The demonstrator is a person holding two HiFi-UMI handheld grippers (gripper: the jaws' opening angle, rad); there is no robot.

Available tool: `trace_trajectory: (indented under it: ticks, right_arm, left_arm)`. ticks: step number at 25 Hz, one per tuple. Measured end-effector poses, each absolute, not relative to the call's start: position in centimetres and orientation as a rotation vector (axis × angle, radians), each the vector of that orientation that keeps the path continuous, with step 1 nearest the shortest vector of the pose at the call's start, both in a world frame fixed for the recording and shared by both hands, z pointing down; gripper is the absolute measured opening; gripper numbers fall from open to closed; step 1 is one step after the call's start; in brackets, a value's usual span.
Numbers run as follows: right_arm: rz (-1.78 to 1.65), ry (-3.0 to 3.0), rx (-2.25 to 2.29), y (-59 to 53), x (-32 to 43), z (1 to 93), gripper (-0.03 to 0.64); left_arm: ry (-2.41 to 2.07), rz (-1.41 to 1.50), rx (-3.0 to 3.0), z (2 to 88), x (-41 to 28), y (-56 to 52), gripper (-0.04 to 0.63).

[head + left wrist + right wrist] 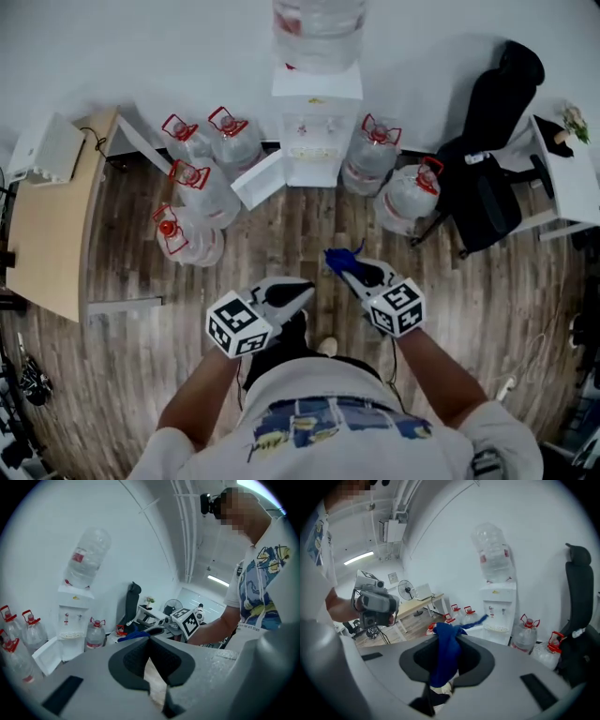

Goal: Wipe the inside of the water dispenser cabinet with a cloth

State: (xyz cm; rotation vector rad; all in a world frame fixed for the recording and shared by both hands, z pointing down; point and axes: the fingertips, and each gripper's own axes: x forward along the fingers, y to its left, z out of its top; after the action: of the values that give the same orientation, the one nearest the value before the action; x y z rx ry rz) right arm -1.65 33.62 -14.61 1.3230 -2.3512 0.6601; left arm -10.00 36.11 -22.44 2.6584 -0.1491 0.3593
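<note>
The white water dispenser (316,120) stands against the far wall with a big bottle on top. Its low cabinet door (258,178) hangs open to the left. In the right gripper view the dispenser (499,605) is still some way off. My right gripper (345,267) is shut on a blue cloth (339,259); the cloth (446,653) hangs down between the jaws and pokes out forward. My left gripper (302,292) is shut with nothing in it, its tips meeting over the wooden floor (149,640). Both grippers are held in front of the person, well short of the dispenser.
Several water jugs with red caps stand left (192,178) and right (405,192) of the dispenser. A black office chair (487,178) and a white table (570,173) are at the right, and a wooden desk (52,234) is at the left.
</note>
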Motion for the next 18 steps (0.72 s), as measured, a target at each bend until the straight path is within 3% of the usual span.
trace_trajectory:
  ticks: [9, 18]
  right_arm:
    - [0.635, -2.346, 1.355, 47.1, -2.0, -17.6, 0.066]
    - [0.573, -2.375, 1.337, 53.3, -2.1, -19.7, 0.066]
  left_arm:
    - [-0.081, 0.386, 2.647, -22.7, -10.3, 48.8, 0.003]
    - [-0.096, 0.379, 2.684, -23.9, -9.5, 54.5, 0.002]
